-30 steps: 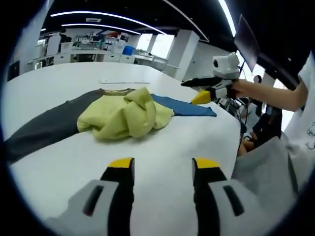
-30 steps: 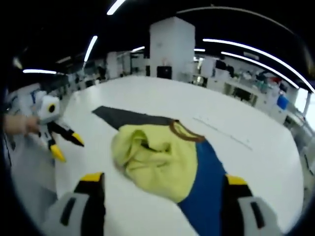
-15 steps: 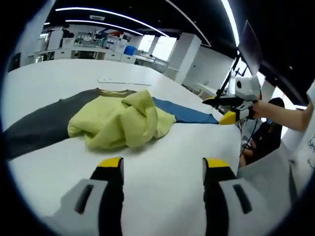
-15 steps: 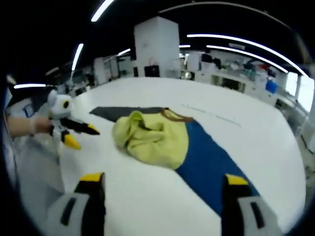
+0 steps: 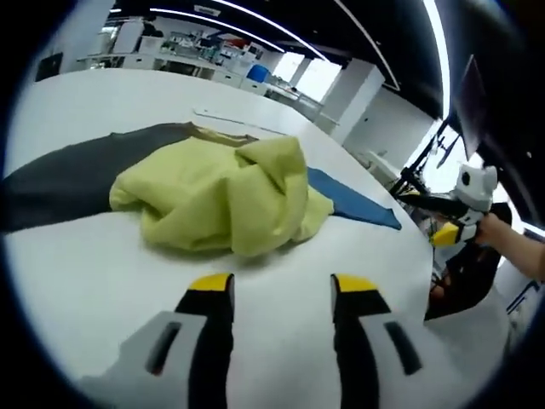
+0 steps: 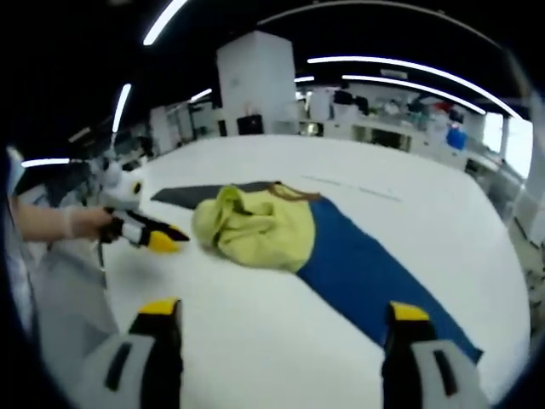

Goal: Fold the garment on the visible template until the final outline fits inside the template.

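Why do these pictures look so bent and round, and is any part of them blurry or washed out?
Left gripper view: the fisheye lens bows the white table; the yellow garment is fairly sharp, and a window glares behind it. Right gripper view: the same bowing, softer focus overall; the left tongs look slightly smeared, and the ceiling light strips curve and glow brightly.
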The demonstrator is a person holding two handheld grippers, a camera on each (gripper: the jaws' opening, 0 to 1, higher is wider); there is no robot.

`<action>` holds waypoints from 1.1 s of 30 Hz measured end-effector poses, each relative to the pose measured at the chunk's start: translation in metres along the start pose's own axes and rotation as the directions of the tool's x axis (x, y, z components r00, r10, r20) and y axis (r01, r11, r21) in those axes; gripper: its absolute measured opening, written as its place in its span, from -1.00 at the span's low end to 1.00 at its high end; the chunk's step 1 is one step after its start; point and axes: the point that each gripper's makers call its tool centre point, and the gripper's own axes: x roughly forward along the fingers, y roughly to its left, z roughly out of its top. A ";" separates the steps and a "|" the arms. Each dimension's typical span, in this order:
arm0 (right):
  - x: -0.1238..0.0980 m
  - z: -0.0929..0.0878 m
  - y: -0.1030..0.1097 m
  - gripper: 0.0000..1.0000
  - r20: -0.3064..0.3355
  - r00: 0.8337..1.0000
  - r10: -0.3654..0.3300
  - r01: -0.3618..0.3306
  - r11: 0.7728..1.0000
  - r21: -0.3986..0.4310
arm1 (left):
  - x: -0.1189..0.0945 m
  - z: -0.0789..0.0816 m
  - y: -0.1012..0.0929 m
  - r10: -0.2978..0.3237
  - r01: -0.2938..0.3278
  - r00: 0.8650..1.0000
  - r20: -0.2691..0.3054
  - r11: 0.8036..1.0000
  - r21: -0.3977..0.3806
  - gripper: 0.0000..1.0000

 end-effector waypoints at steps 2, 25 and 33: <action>-0.002 0.000 -0.001 0.99 0.011 1.000 0.002 -0.002 1.000 0.024 | 0.005 0.001 0.002 0.005 -0.005 1.000 0.002 1.000 -0.004 -0.22; -0.003 -0.011 0.007 0.93 -0.022 1.000 0.006 -0.005 1.000 0.012 | 0.019 0.015 0.006 0.054 -0.045 0.996 0.067 0.989 -0.140 -0.79; 0.000 -0.012 0.013 0.91 -0.034 0.999 0.018 -0.018 1.000 -0.001 | 0.016 0.019 0.006 0.040 -0.027 0.996 0.078 0.986 -0.163 -1.00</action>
